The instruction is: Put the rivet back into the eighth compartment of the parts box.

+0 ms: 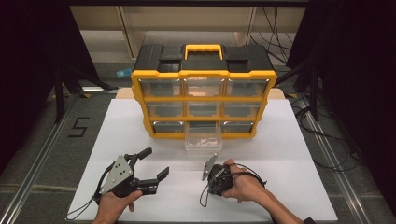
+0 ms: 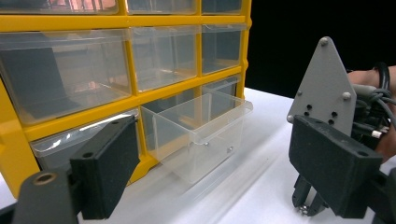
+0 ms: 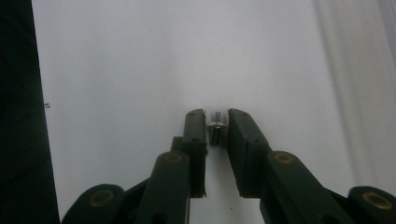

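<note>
Your right gripper (image 3: 217, 128) points down at the white table (image 1: 289, 154) and pinches a small screw (image 3: 216, 128) at its tips (likely for the pulled-out clear drawer (image 1: 202, 140) of the yellow cabinet (image 1: 203, 74)), while your left gripper (image 1: 155, 164) rests wide open, holding nothing.

An open drawer (image 1: 203, 140) juts from the organiser (image 1: 203, 93) at the table's (image 1: 289, 186) far edge.
</note>
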Available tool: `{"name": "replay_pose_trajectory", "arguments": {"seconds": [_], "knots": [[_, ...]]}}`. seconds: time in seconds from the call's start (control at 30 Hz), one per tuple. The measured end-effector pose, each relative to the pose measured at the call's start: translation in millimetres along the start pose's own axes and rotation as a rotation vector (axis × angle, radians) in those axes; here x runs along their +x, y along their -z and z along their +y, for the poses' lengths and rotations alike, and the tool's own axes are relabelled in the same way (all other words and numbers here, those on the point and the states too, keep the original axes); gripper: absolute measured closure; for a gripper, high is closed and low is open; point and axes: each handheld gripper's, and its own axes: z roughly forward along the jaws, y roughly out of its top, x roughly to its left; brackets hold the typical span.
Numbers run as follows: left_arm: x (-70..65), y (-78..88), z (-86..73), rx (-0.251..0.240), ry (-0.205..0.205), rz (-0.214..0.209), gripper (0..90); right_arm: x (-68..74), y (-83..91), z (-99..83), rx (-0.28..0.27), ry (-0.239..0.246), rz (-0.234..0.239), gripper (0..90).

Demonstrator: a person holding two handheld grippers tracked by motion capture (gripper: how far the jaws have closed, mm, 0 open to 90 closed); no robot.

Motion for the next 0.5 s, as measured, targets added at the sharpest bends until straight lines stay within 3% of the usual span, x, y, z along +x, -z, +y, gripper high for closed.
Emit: {"name": "replay_pose_trajectory", "arguments": {"seconds": [0.07,0.17,0.3,0.37,0.4,0.43,0.47,0.5], "knots": [[0.0,-0.2,0.0,0.001,-0.002,0.0,16.1,-0.5,0.1,-0.1,0.004,-0.013,0.001,81.7],[0.0,-0.2,-0.2,0.005,-0.003,0.0,16.1,-1.8,-0.8,0.3,-0.012,0.017,-0.002,82.0],[0.0,0.0,-0.1,0.003,-0.002,0.001,16.1,-0.1,0.4,0.2,0.002,-0.004,-0.002,82.2],[0.2,0.1,0.0,0.001,0.0,0.001,16.1,-1.0,0.3,0.1,-0.008,0.011,-0.003,82.4],[0.5,0.1,0.0,0.0,-0.001,0.002,16.1,-0.2,1.4,0.2,-0.004,-0.001,-0.006,87.0],[0.7,0.0,0.0,0.0,-0.002,0.002,16.2,-1.3,1.6,0.4,-0.021,0.016,-0.004,86.6],[0.7,0.0,0.0,0.0,-0.003,0.002,16.1,-0.3,4.4,1.0,-0.012,-0.01,0.013,86.6],[0.4,0.1,0.0,-0.001,-0.001,0.001,16.1,-0.3,4.9,1.5,-0.037,-0.005,0.017,86.6]]}}
